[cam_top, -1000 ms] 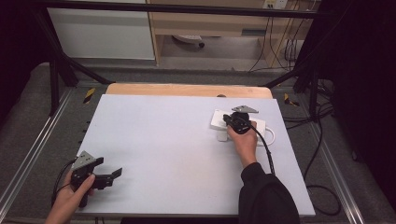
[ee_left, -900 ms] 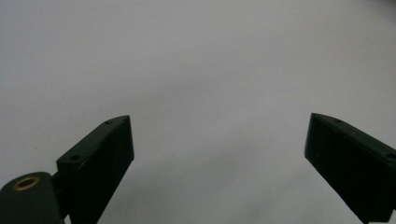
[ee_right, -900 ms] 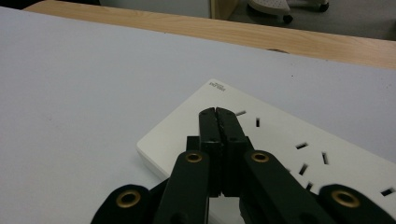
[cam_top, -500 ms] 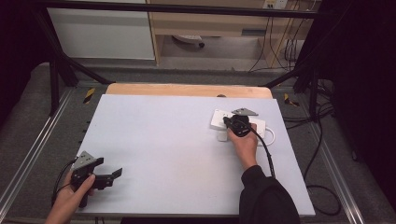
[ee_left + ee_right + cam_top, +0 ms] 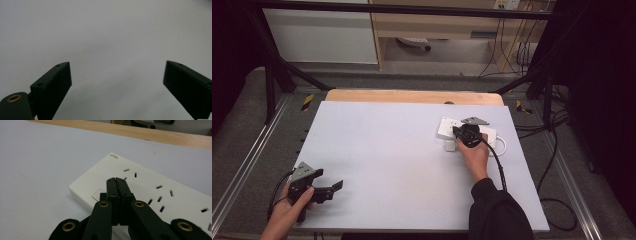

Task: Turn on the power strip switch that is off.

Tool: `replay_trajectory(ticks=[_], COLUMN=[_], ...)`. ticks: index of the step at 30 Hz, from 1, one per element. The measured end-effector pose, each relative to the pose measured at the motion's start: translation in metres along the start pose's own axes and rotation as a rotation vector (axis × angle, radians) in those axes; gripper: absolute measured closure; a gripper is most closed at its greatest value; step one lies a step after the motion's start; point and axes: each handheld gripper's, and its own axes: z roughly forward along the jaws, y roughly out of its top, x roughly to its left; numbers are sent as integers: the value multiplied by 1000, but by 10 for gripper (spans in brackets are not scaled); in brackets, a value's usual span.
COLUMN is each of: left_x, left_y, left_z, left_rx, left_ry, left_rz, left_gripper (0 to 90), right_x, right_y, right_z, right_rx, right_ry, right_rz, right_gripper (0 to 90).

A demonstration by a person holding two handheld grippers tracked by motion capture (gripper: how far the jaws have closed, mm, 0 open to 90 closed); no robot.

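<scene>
A white power strip [image 5: 160,192] lies flat at the right of the white table; in the high view its left end [image 5: 445,128] shows beside the hand. My right gripper [image 5: 116,180] is shut with nothing between its jaws, and its tips hover over the strip's near end, close to a square switch [image 5: 98,194]. Whether the tips touch the strip I cannot tell. From above, the right gripper [image 5: 457,132] sits over the strip. My left gripper [image 5: 117,72] is open and empty over bare table, at the front left [image 5: 333,187] in the high view.
A small white block [image 5: 449,146] lies just in front of the strip. The strip's white cord [image 5: 503,145] loops at its right end. A wooden strip [image 5: 412,96] runs along the table's far edge. Metal rails [image 5: 257,150] flank the table.
The right gripper has edged slightly toward me over the power strip. The left gripper has not moved.
</scene>
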Motion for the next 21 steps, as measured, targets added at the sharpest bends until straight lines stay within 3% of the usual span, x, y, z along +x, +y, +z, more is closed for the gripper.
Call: replay_trajectory(ticks=[21], left_x=[0], left_y=[0], left_z=[0], left_rx=[1], left_ry=[-2], left_rz=[0], left_gripper=[81], right_x=[1], right_y=[-3], right_z=[1], right_rx=[-12], right_ry=[4], right_rz=[-7], right_gripper=[900])
